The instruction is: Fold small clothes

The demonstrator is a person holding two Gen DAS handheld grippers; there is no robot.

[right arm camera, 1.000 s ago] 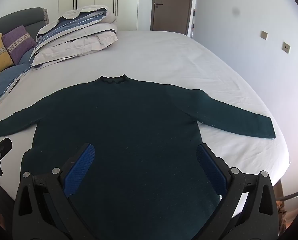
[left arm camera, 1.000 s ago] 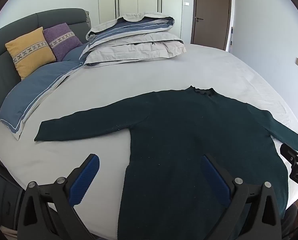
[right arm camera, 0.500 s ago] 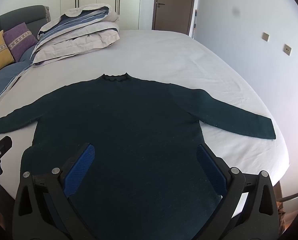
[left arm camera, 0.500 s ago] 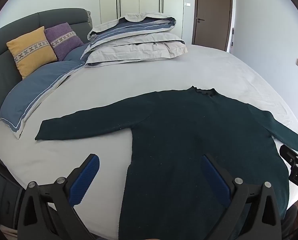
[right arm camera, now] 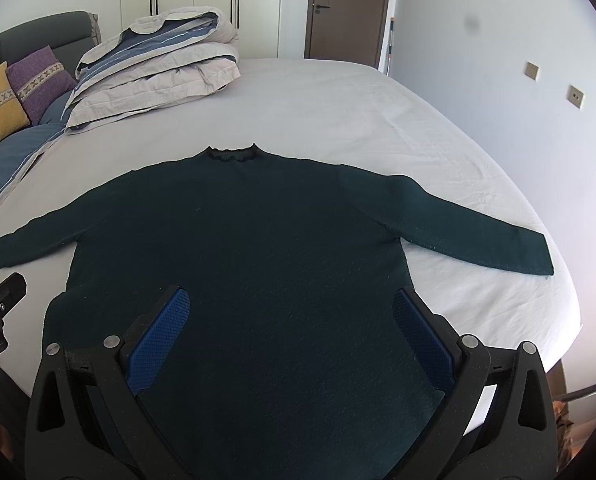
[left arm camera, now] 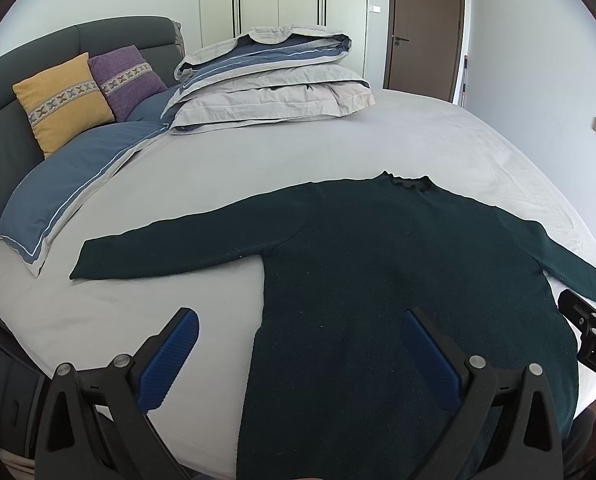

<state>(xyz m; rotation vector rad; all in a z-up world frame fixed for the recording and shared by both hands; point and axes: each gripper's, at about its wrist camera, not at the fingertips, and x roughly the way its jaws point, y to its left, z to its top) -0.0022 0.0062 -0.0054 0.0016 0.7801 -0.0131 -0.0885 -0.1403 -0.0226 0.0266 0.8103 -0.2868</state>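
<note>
Dark green knit long-sleeved sweater [right arm camera: 238, 248] flat on white-sheeted bed [right arm camera: 337, 100], unchanged vs 1 s ago; L tongs [left arm camera: 298, 354] & R tongs [right arm camera: 290, 328] wide open, empty. No fold begun.

folded duvet [left arm camera: 270, 76] on bed [left arm camera: 337, 148]; yellow cushion [left arm camera: 62, 100]; purple cushion [left arm camera: 126, 76]
</note>
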